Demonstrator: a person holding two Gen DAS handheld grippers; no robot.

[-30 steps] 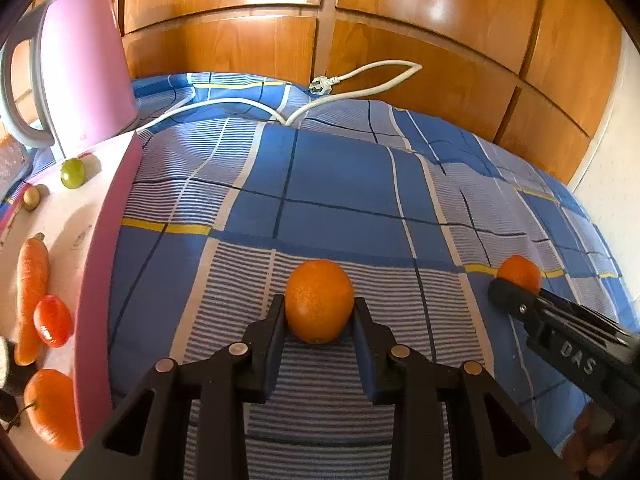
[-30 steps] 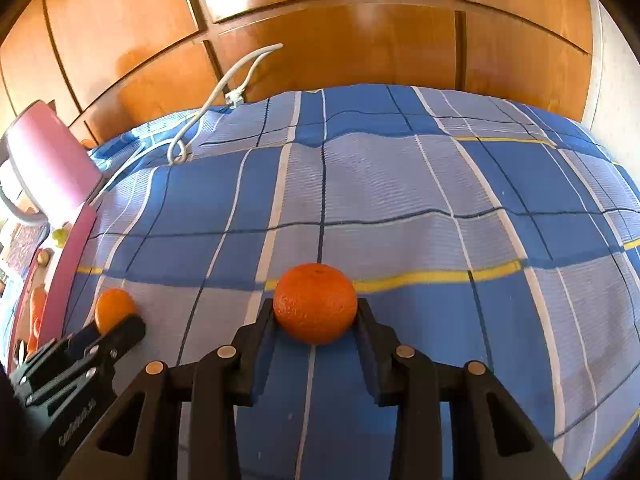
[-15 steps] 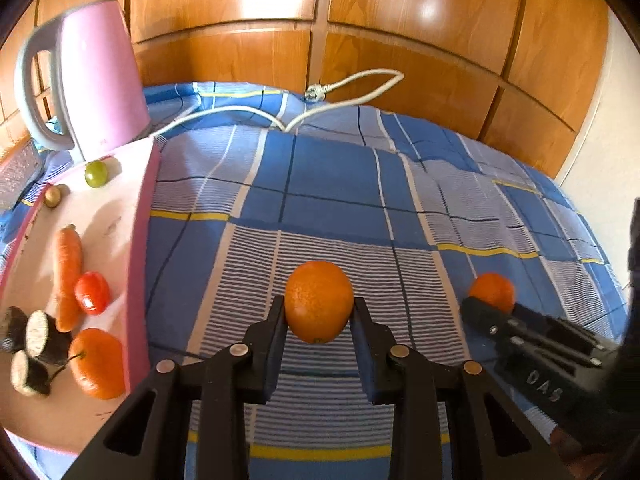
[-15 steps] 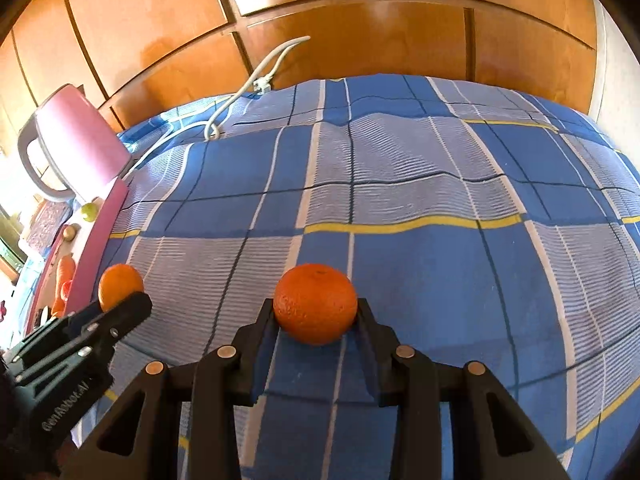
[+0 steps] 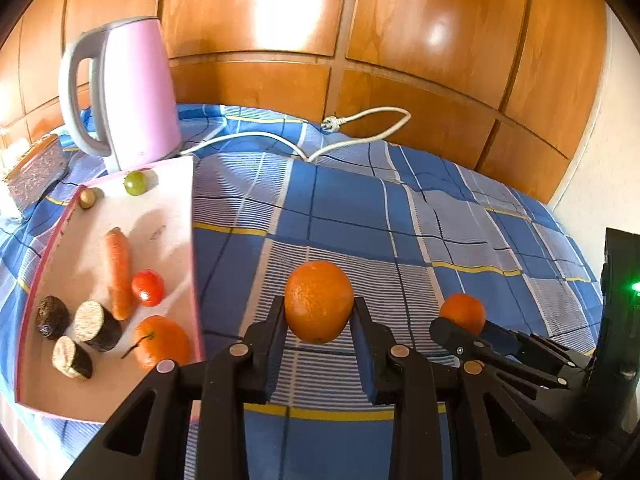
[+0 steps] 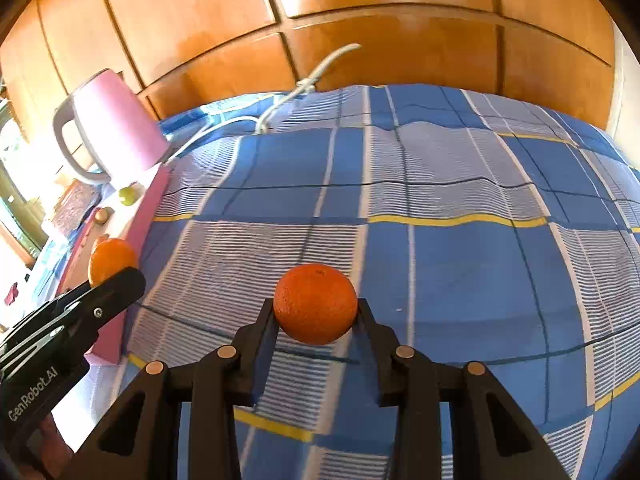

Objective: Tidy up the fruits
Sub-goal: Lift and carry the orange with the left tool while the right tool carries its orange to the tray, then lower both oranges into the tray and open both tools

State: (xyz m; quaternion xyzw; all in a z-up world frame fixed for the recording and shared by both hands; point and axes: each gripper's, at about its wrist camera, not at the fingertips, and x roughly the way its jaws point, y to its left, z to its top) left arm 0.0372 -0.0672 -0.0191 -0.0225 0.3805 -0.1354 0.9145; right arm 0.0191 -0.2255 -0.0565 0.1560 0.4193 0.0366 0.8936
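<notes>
Oranges: you carry two, one in each gripper, both lifted clear of the blue plaid cloth (image 5: 360,208).
Left gripper (image 5: 319,312): your fingers are clenched on an orange (image 5: 319,301), centre of the left wrist view.
Right gripper (image 6: 316,312): clamped on a darker orange (image 6: 315,303), centre of the right wrist view; it also shows at lower right of the left view.
Tray (image 5: 168,216): pink-rimmed, at left; holds a carrot (image 5: 119,272), tomato (image 5: 148,288), a stemmed orange fruit (image 5: 162,343), green grape (image 5: 135,183) and three dark cut pieces.
Kettle (image 5: 132,92): pink, upper left, behind the tray.
</notes>
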